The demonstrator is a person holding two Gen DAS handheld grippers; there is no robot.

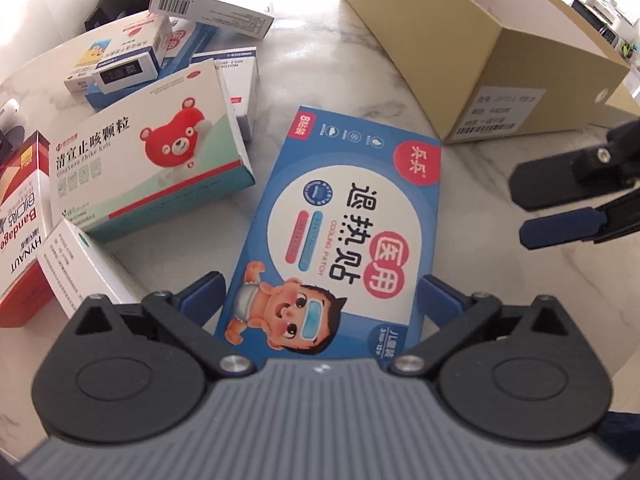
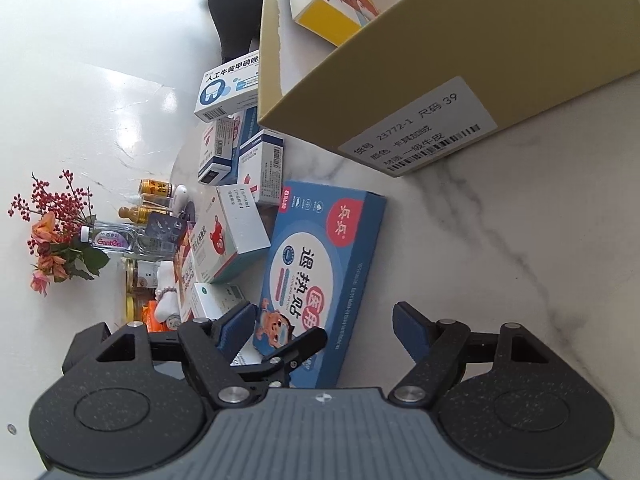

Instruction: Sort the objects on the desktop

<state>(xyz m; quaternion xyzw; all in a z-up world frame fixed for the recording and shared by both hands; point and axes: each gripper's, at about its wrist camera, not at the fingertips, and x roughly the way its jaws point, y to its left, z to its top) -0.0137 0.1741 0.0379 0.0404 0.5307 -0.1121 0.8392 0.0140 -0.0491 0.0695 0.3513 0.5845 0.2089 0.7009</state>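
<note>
Straddling the near end of the blue cooling-patch box [image 1: 344, 216], my left gripper [image 1: 320, 292] gapes wide, pads clear of it. My right gripper [image 2: 324, 320] hangs open, empty. Beyond, on the marble table [image 1: 460, 240], a cardboard box [image 1: 500, 60].

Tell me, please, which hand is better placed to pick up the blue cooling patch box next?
Probably the left. The left gripper is open with its fingers on either side of the blue box. The right gripper is open too, but off beside it.
</note>
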